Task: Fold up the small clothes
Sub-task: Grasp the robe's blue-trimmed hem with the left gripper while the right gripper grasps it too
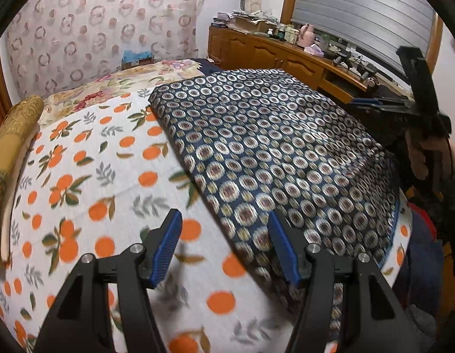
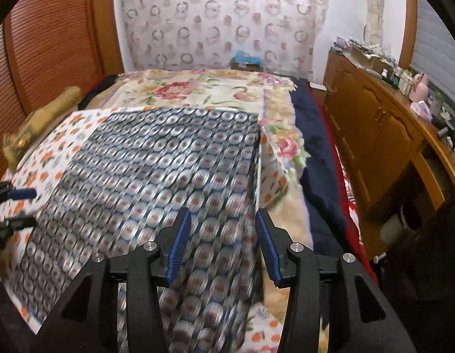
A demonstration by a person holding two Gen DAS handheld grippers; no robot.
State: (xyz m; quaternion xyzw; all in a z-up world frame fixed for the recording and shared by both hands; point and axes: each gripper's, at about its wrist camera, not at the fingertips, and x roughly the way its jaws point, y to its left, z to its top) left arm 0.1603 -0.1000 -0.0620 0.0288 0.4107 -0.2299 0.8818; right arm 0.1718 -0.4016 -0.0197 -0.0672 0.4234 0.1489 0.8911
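Nearest me, the left gripper [image 1: 224, 247] and right gripper [image 2: 221, 244] are both hovering with jaws spread, pinching nothing, over the one patterned garment [image 1: 274, 147] lying folded flat on the orange-print sheet [image 1: 89, 176]; a careless grab risks dragging that sheet along, rumpling the fold

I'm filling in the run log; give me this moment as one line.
garment: dark circle-print cloth flat on orange-print blanket | left gripper: open, empty | right gripper: open, empty
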